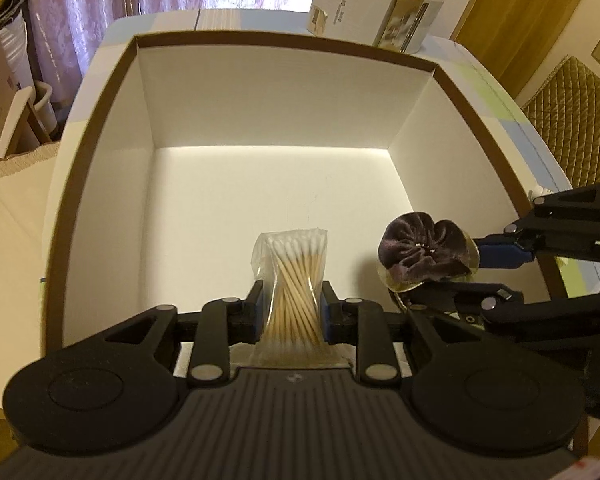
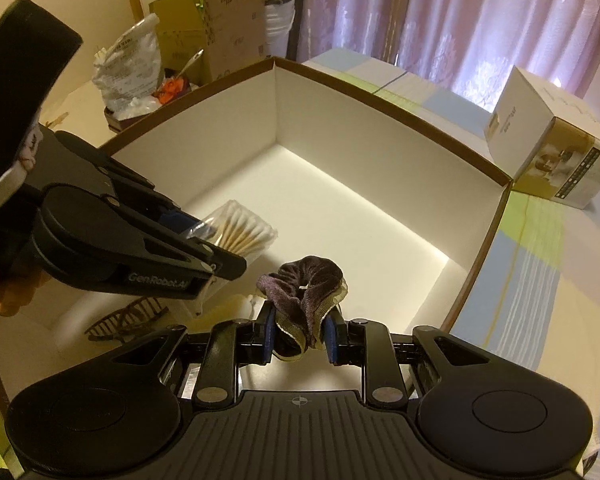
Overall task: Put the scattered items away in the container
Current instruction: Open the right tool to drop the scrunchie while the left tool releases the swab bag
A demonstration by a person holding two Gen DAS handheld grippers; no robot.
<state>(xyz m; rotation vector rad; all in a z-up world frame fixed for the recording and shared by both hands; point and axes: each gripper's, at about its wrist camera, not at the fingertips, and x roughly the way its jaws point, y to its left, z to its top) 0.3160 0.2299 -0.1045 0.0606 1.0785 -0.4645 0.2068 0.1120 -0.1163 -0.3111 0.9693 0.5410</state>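
Swabs [image 1: 294,280] sat right at the lens, a bagged bundle pinched at its waist by the left gripper [image 1: 292,312], jaws closed tight on it, held over the box [image 1: 100,128] near its front wall. The right gripper [image 2: 300,334] was clamped on a dark scrunchie [image 2: 304,284], jaws nearly closed, hanging inside the box's right front corner. Both loads were above the white floor, not resting on it. The risk, as I judged it: the two grippers were close together, so opening both at once could knock one into the other. The slick bag could also slide out early and tip. A comb [image 2: 126,320] lay by the box's left front corner, easy to land on.
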